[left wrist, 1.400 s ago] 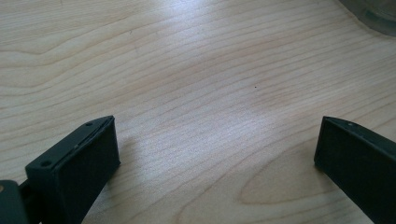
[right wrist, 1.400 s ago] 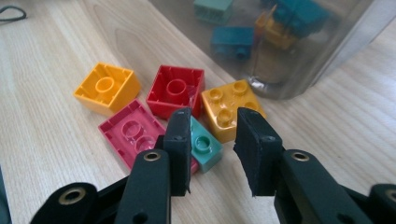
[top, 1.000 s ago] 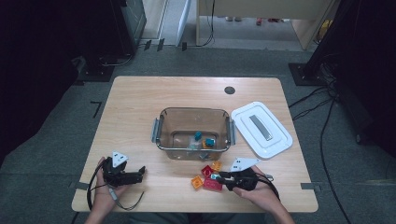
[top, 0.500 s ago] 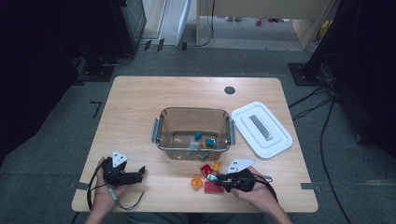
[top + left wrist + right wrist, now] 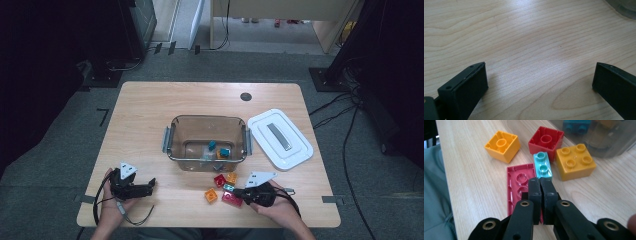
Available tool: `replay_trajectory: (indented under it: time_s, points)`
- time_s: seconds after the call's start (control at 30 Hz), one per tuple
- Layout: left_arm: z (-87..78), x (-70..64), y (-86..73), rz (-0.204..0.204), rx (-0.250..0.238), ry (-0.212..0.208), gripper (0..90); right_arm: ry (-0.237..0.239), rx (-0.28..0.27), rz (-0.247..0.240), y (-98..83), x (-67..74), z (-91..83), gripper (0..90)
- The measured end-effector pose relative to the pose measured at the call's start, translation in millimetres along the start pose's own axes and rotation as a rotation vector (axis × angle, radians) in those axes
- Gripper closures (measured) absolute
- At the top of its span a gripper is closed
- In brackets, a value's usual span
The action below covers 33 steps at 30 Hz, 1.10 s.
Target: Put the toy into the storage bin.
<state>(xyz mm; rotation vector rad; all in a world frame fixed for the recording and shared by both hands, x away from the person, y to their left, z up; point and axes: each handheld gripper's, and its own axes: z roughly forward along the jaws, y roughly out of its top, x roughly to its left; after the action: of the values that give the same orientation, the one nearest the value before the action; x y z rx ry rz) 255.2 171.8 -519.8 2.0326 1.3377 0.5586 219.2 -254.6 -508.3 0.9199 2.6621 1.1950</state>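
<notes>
Five loose bricks lie on the table (image 5: 150,115) at its near edge, just in front of a clear brown container (image 5: 170,142). The right tool (image 5: 540,180) is down among them. Its jaws have just been closing and now stand narrow, pads all but meeting. They sit over the right-hand wall of a flat pink brick (image 5: 520,182), and a sliver of pink shows in the seam between them, so the thin wall appears to be pinched there. The pink brick lies hollow side up, flat on the wood, nearest the person of the five.

Just beside its far right corner lies a small turquoise brick (image 5: 543,166), studs up, right at the tips of the tool. Beyond that stands a red brick (image 5: 546,141), hollow side up. A yellow brick (image 5: 575,161) with four studs lies to the right, close to the container wall. An orange brick (image 5: 502,145), also upside down, sits apart to the left.

Inside the container lie a few blue bricks (image 5: 224,152). Its white lid (image 5: 295,150) rests on the table to the right, touching or nearly touching the container.

The left tool (image 5: 151,185) rests well apart at the near left corner. Its jaws stand wide, with only bare wood between them (image 5: 540,77).
</notes>
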Motion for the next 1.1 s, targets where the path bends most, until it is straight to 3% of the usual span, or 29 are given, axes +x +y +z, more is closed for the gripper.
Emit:
replay_trajectory:
  time_s: [0.2,0.67,1.1]
  points:
    - [0.0,0.0,0.0,0.000,0.000,0.000,0.0,-0.010,-0.015,-0.019,-4.0,-0.9,-7.2,89.9]
    - [0.0,0.0,0.0,0.000,0.000,0.000,0.0,-0.080,-0.069,0.050,-8.5,-19.2,-42.2,90.0]
    - [0.0,0.0,0.0,0.000,0.000,0.000,0.0,-0.150,-0.102,0.081,3.1,-37.5,-82.4,90.0]
